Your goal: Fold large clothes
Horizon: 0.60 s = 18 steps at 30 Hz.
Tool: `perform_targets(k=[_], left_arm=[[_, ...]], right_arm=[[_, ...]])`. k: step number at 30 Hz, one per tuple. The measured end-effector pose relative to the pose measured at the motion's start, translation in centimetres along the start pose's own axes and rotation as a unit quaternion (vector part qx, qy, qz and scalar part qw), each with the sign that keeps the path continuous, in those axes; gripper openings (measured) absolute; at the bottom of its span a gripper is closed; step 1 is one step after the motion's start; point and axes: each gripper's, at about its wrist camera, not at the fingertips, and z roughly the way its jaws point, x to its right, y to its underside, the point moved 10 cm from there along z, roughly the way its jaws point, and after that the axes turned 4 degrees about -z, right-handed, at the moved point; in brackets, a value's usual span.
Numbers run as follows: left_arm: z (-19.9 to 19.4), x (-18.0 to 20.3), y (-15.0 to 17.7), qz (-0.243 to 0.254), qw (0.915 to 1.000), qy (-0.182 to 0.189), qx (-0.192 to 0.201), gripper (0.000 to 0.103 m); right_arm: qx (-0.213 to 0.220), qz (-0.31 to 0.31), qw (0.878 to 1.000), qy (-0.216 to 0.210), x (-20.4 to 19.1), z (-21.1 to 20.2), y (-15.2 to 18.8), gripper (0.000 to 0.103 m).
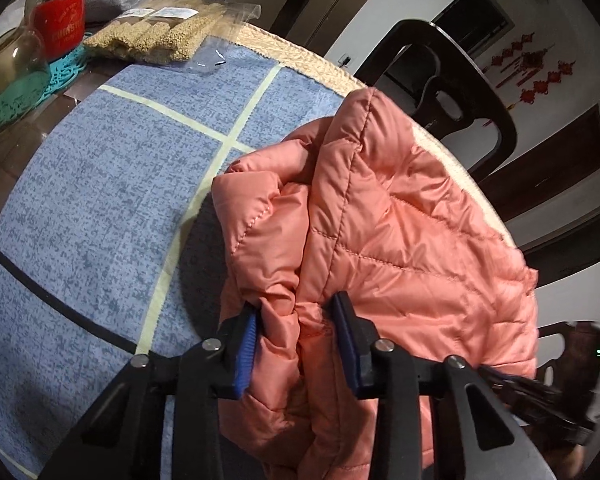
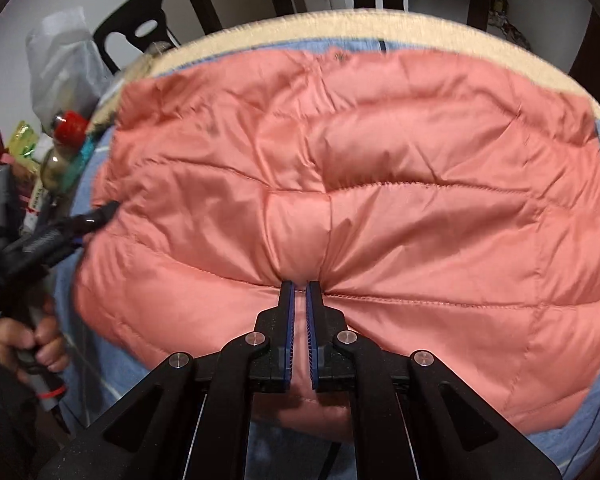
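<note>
I have the pink jacket (image 2: 340, 184) lying on the blue cloth (image 1: 100, 184) that covers the table, bunched toward the far right edge where the cream border (image 1: 312, 56) runs. My left gripper (image 1: 296, 344) has its jaws partly apart with a thick fold of jacket filling the gap; both blue pads (image 1: 246, 354) press into the fabric, so it grips that bundle. My right gripper (image 2: 299, 320) is nearly closed, pinching a thin ridge of jacket at the near seam, with fabric puckering toward the tips. In the right view the left gripper (image 2: 100, 216) sits at the jacket's left edge, held by a hand (image 2: 32, 344).

To the left of the jacket, the cloth is bare and wide, crossed by pale lines and one dark line. At the far left corner stand a red jar (image 1: 60, 20), a glass jar (image 1: 12, 76) on a teal mat (image 1: 60, 76), and a packet of grain bars (image 1: 156, 32). Dark chairs (image 1: 440, 80) stand just past the far edge. On the right the jacket reaches the table's rim, leaving little room there
</note>
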Motion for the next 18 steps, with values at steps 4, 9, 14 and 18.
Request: perform_targets(k=[4, 9, 14, 18], left_arm=[[-0.9, 0.6, -0.3, -0.01, 0.9996, 0.027, -0.002, 0.029], [-2.2, 2.2, -0.9, -0.025, 0.9967, 0.077, -0.005, 0.02], [-4.5, 6.1, -1.8, -0.007, 0.9923, 0.124, 0.0, 0.014], [-6.2, 9.1, -2.1, 0.009, 0.9883, 0.152, 0.003, 0.013]], right_arm=[[-0.017, -0.012, 1.0, -0.005, 0.3, 1.5, -0.4, 0.002], [-0.016, 0.006, 1.0, -0.026, 0.7, 1.8, -0.5, 0.0], [-0.005, 0.013, 1.0, -0.028, 0.6, 1.6, -0.5, 0.0], [-0.001, 0.026, 0.999, -0.037, 0.8, 0.9, -0.1, 0.0]])
